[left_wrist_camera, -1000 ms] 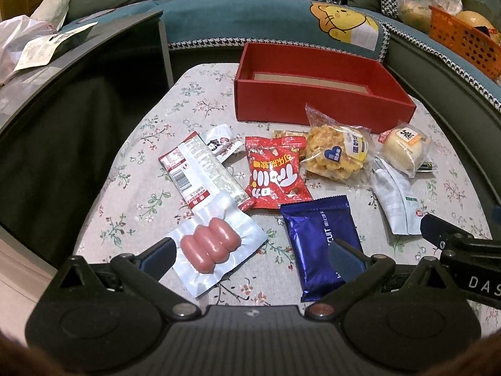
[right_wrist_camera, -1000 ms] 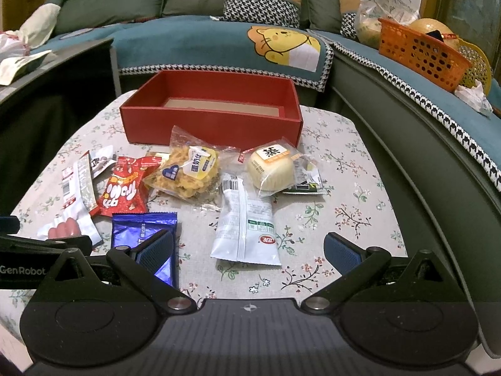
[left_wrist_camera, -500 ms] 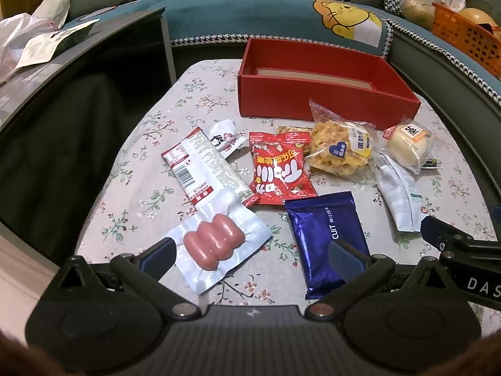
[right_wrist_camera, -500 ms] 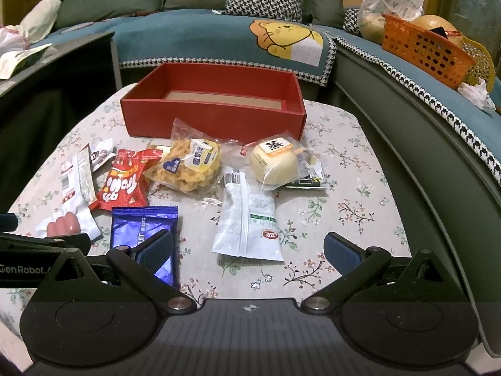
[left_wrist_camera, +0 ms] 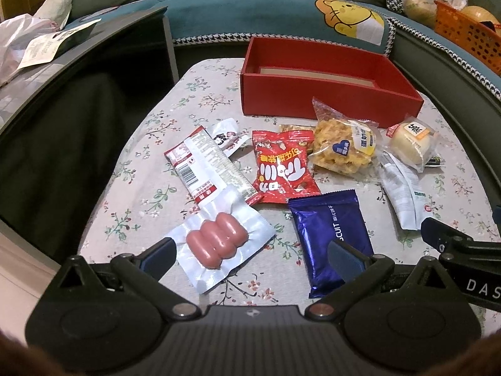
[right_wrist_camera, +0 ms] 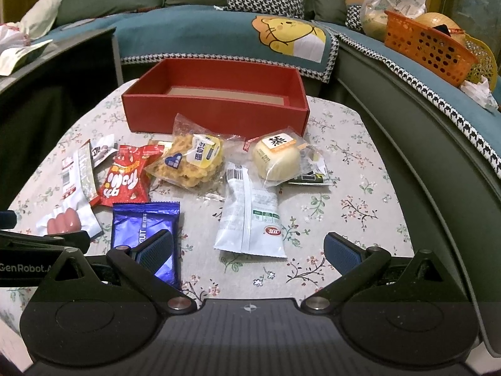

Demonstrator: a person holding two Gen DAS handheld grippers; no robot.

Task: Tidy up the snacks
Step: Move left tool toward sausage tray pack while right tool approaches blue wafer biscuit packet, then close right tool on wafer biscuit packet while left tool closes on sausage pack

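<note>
Red box [right_wrist_camera: 216, 116]: sitting empty at table's far side; approx. 8 snack pkts [left_wrist_camera: 283, 167] lying loose in front, none boxed yet; left gripper [left_wrist_camera: 250, 252] & right gripper [right_wrist_camera: 247, 247]: both hovering, jaws apart, holding nothing; sorting looks unstarted.

Left hand-held gripper [left_wrist_camera: 250, 255]: matte black ribbed body, two round housings, black linkage arms with silver pivot screws, dark blue textured pads [left_wrist_camera: 158, 255]. Right hand-held gripper [right_wrist_camera: 249, 247] has the same build, its blue pads [right_wrist_camera: 339, 250] ridged. White lettering "DAS" and "GenRobot" shows on each one's side as seen from the other
</note>
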